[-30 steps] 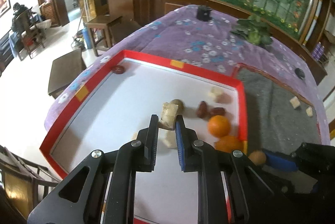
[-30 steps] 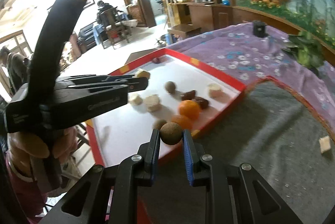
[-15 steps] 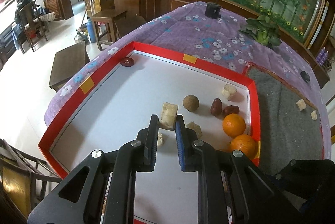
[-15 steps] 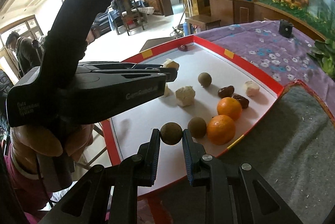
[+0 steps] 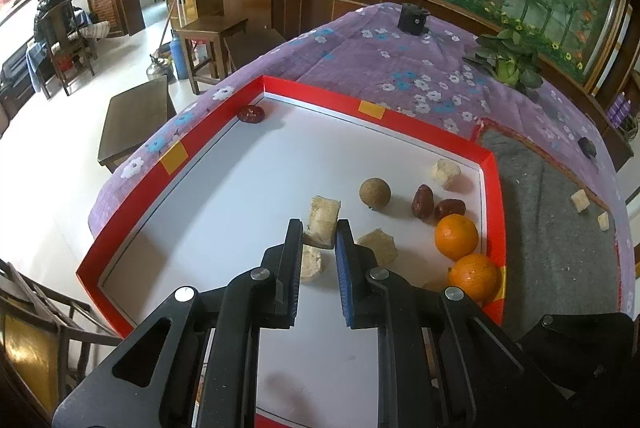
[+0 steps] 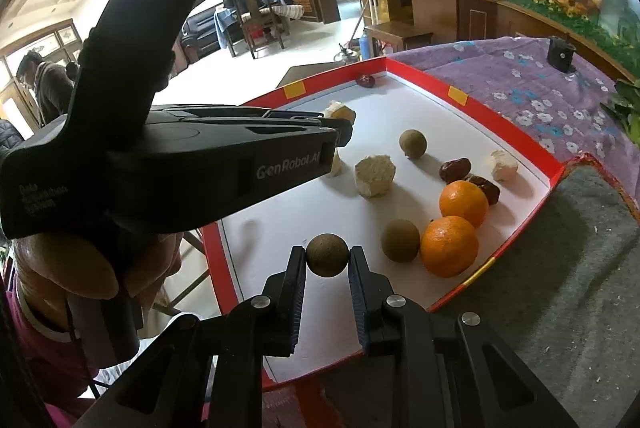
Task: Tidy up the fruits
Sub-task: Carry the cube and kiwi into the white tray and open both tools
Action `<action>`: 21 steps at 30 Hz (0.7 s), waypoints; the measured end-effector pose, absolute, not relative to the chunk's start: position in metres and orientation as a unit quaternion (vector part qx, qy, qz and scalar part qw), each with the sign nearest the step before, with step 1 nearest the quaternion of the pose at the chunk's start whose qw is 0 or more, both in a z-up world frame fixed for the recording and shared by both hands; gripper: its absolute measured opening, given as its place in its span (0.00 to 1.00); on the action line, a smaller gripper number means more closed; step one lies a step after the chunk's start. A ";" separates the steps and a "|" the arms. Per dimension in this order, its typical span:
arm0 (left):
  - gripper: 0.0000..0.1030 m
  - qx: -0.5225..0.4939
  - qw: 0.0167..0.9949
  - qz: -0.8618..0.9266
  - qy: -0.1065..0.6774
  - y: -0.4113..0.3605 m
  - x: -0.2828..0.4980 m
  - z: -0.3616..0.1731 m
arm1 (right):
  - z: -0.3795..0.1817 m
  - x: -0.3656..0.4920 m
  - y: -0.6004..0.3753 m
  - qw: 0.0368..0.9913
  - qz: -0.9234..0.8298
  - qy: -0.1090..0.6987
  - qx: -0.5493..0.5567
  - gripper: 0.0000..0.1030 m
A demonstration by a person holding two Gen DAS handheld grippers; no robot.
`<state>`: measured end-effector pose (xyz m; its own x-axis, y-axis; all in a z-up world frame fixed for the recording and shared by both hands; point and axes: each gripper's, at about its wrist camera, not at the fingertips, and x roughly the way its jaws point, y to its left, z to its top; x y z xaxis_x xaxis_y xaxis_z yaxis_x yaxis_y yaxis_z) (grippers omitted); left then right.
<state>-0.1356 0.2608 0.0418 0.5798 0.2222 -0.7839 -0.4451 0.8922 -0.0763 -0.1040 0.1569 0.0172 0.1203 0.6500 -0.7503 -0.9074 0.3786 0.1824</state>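
A red-rimmed white tray (image 5: 176, 159) holds the fruit. My left gripper (image 5: 319, 230) is shut on a pale sugarcane chunk (image 5: 322, 218) and holds it above the tray's middle. My right gripper (image 6: 327, 256) is shut on a brown longan (image 6: 327, 254) above the tray's near side. In the tray lie two oranges (image 5: 456, 236) (image 6: 450, 246), brown longans (image 5: 374, 192) (image 6: 400, 240), red dates (image 5: 423, 201) (image 6: 455, 168) and pale chunks (image 5: 378, 246) (image 6: 375, 175). A lone date (image 5: 251, 114) sits in the far corner.
The tray (image 6: 460, 93) rests on a purple flowered cloth (image 5: 400, 67). A grey mat (image 5: 552, 220) to the right carries two pale chunks (image 5: 580, 200). A small plant (image 5: 506, 61) and a black cylinder (image 5: 413, 19) stand further back. The left gripper's body (image 6: 180, 155) fills the left of the right wrist view.
Both grippers moved left and back over the tray with their loads. The right gripper carried the longan from above the grey mat to above the tray.
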 end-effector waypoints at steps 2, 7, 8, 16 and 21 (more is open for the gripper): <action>0.15 -0.135 0.878 0.190 0.419 0.261 -0.135 0.041 | 0.015 -0.104 0.159 0.728 0.534 0.397 -0.164 0.20; 0.15 -0.144 0.872 0.190 0.427 0.263 -0.134 0.037 | 0.007 -0.101 0.161 0.722 0.535 0.408 -0.159 0.20; 0.15 -0.147 0.871 0.191 0.428 0.264 -0.134 0.037 | 0.006 -0.099 0.159 0.722 0.538 0.409 -0.152 0.20; 0.17 -0.157 0.866 0.195 0.434 0.263 -0.136 0.037 | 0.013 -0.090 0.142 0.729 0.535 0.411 -0.119 0.25; 0.52 -0.146 0.875 0.192 0.420 0.252 -0.138 0.047 | 0.022 -0.085 0.122 0.739 0.528 0.406 -0.101 0.29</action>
<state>-0.1378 0.2517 0.0467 0.5738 0.2138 -0.7906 -0.4593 0.8832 -0.0946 -0.0848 0.1216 0.0224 0.1137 0.6984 -0.7066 -0.8624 0.4225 0.2789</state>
